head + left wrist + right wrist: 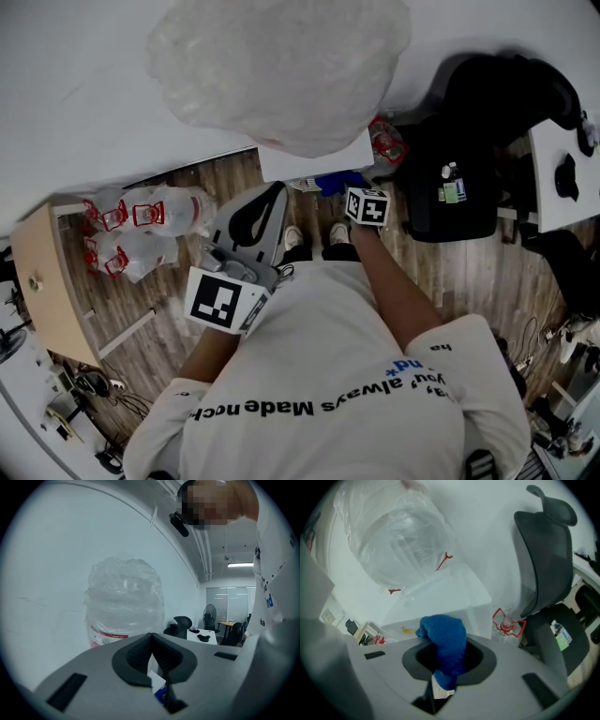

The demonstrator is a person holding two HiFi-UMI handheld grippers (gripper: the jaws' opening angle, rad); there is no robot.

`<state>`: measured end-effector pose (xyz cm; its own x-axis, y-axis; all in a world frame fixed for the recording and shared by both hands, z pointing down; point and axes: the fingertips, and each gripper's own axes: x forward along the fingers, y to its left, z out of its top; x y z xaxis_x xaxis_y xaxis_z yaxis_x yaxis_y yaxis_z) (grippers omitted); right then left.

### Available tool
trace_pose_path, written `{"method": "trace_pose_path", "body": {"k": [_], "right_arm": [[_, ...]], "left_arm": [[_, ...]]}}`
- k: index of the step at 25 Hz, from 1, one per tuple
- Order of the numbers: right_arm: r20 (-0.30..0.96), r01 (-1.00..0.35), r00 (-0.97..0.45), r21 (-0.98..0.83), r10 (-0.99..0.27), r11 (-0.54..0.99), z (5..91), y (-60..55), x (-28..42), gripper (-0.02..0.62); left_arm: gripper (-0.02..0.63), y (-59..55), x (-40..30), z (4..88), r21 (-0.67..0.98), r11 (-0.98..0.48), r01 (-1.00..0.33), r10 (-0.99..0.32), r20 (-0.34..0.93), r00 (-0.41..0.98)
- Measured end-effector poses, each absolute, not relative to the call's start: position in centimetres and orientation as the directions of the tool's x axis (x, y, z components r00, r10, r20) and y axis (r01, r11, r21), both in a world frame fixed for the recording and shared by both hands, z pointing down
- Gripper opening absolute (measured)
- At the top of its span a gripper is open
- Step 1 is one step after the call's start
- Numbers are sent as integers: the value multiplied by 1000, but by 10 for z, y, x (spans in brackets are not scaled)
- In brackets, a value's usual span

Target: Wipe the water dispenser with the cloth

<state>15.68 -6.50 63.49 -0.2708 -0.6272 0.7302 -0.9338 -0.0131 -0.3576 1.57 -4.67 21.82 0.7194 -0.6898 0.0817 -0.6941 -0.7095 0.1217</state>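
Observation:
The water dispenser (314, 161) is a white box against the wall. A big plastic-wrapped bottle (281, 66) stands on top of it. In the right gripper view the bottle (398, 541) looms above the dispenser's white top (440, 597). My right gripper (440, 667) is shut on a blue cloth (443, 641), which bunches up out of the jaws just short of the dispenser. The head view shows that cloth (337, 181) by the dispenser's front. My left gripper (270, 204) is held up beside it with its jaws shut and nothing in them. Its own view faces the bottle (124, 602).
A black office chair (459, 178) stands right of the dispenser, with a crumpled red-labelled plastic pack (506, 623) between them. Packs of red-labelled bottles (141, 225) lie on the wooden floor at left, beside a light wooden cabinet (47, 281). A white desk (562, 178) is at far right.

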Motion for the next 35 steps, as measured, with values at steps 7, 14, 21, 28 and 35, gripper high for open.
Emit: {"method": "trace_pose_path", "body": {"k": [7, 14, 21, 28, 35], "right_arm": [[739, -942, -227, -333, -635, -51, 639, -64, 184, 75], [743, -950, -156, -294, -650, -108, 638, -63, 211, 75], [736, -956, -105, -260, -669, -137, 632, -63, 223, 75], [725, -956, -159, -281, -671, -77, 626, -40, 169, 77], [715, -928, -348, -355, -606, 114, 633, -31, 56, 77]], "left_arm": [[18, -46, 22, 218, 117, -718, -686, -680, 87, 728], [18, -45, 20, 217, 121, -715, -688, -684, 83, 725], [18, -42, 9, 217, 123, -713, -691, -686, 86, 723], [18, -40, -18, 223, 129, -695, -707, -701, 94, 707], [18, -34, -59, 237, 138, -650, -747, -737, 127, 664]]}}
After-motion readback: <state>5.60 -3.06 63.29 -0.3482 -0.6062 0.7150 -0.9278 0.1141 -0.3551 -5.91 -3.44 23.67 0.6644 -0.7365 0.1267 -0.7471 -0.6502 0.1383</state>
